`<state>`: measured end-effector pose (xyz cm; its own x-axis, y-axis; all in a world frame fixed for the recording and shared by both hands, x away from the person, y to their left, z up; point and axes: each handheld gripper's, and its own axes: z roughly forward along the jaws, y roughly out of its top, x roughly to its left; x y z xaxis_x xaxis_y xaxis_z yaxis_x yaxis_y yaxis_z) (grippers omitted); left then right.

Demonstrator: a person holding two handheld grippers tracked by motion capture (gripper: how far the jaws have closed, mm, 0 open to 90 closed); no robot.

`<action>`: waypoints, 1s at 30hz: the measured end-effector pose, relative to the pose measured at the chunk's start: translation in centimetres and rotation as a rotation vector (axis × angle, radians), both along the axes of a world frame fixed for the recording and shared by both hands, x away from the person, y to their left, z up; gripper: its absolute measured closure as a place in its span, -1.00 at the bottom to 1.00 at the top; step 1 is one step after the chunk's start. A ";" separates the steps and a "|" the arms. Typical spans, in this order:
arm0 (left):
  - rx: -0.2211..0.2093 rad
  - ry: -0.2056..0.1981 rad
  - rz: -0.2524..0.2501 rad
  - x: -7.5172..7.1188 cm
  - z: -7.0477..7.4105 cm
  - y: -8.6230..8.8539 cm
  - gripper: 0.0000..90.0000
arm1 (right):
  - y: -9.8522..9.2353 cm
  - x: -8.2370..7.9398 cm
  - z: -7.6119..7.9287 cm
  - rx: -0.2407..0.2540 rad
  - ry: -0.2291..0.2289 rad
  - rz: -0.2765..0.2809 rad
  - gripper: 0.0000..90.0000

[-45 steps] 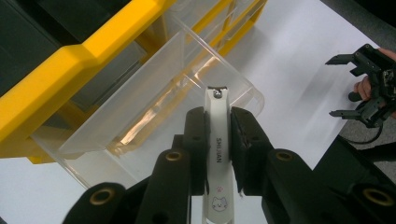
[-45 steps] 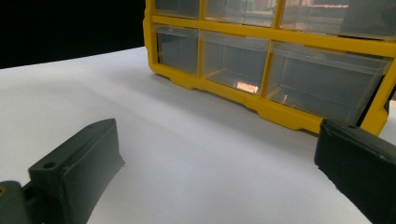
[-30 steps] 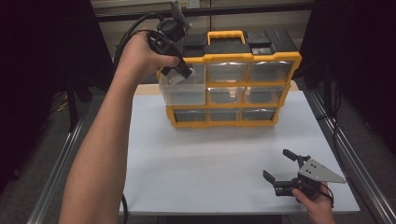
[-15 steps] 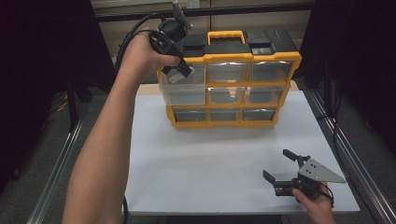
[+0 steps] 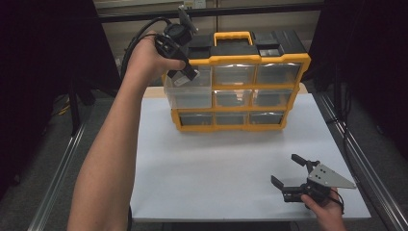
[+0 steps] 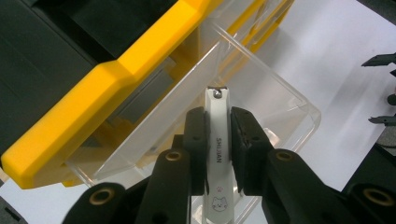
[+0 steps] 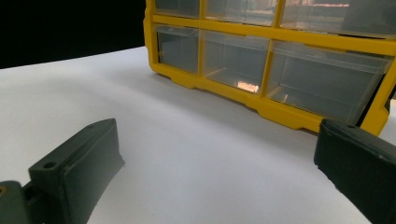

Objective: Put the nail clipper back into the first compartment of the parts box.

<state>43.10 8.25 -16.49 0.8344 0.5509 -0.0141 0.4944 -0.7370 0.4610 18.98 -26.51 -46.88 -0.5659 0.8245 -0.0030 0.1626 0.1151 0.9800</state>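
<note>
A yellow and black drawer cabinet (image 5: 240, 57) stands at the back of the white table (image 5: 216, 159). Its clear left drawer (image 5: 187, 94) is pulled out. My left gripper (image 5: 185, 72) hangs over that drawer, pointing down, shut on a white nail clipper (image 6: 218, 144) with a cat print. The clipper's tip points into the open clear drawer (image 6: 261, 98), beside the yellow frame (image 6: 93, 107). My right gripper (image 5: 291, 172) rests low at the table's front right, open, with nothing between its jaws. Its view faces the cabinet's bottom row of drawers (image 7: 233, 60).
A black cable (image 5: 139, 38) loops behind the left hand. Metal rails (image 5: 356, 159) run along both sides of the table. Bare white surface lies between the cabinet and the right gripper.
</note>
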 end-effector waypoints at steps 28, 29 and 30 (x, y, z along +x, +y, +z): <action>-0.110 -0.005 0.010 -2.0 0.4 1.4 -0.03 | 0.1 0.0 0.0 -0.004 -0.001 0.003 -1.00; -0.109 -0.008 0.006 -2.2 0.4 1.4 -0.06 | 0.1 0.0 0.0 -0.004 -0.001 0.002 -1.00; -0.102 0.003 -0.002 -2.2 0.5 1.4 -0.10 | 0.0 0.0 0.0 -0.008 0.000 0.000 -1.00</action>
